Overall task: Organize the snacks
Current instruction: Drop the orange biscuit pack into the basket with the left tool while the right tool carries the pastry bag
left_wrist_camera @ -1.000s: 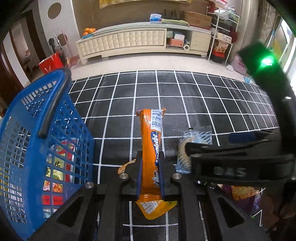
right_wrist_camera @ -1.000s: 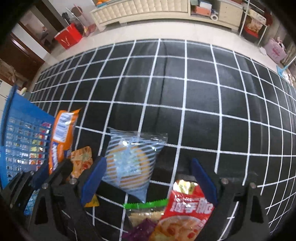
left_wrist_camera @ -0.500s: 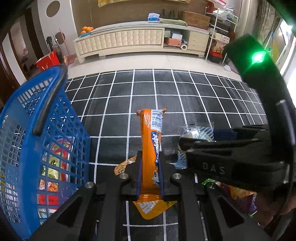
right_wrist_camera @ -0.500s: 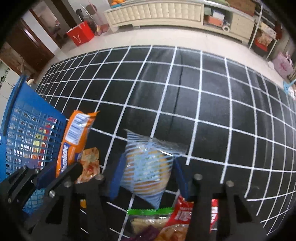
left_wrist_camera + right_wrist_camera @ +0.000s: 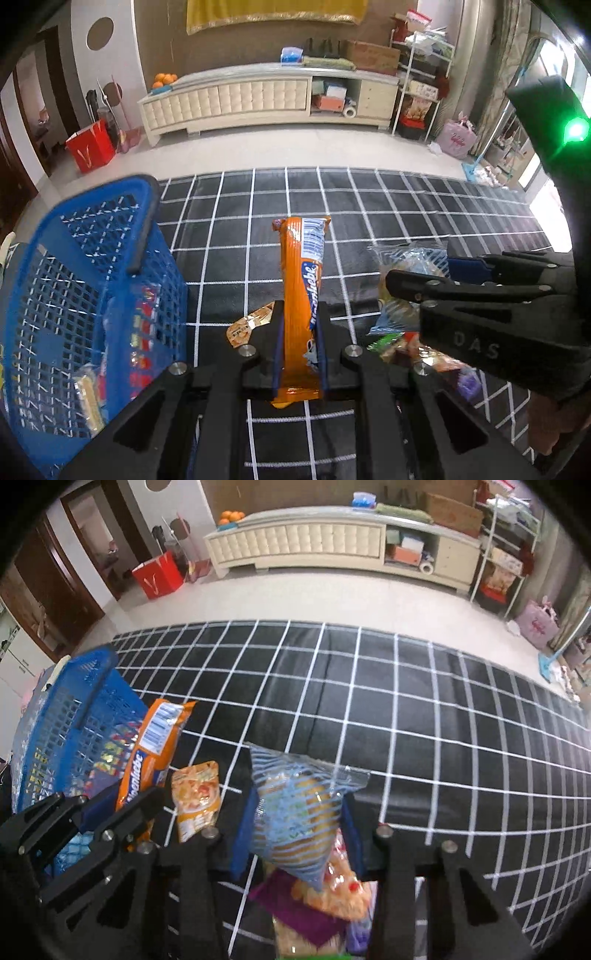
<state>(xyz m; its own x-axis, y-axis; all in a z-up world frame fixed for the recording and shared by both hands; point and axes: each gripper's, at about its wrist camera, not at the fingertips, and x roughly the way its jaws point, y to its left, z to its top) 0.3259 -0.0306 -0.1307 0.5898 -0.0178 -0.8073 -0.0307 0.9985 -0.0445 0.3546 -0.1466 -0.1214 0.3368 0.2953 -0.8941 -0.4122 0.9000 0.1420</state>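
My left gripper (image 5: pixel 298 345) jaws clamp the orange biscuit pack (image 5: pixel 302 291) lengthwise, basket (image 5: pixel 85 295) just left; my right gripper (image 5: pixel 295 834) jaws pinch the striped bag (image 5: pixel 295 812).

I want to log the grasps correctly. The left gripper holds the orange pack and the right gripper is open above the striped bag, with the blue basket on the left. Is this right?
Not quite: the right gripper is shut on the striped bag, as the right wrist view shows, its jaws pressing both sides. The left gripper does hold the orange pack, and the blue basket is on the left.
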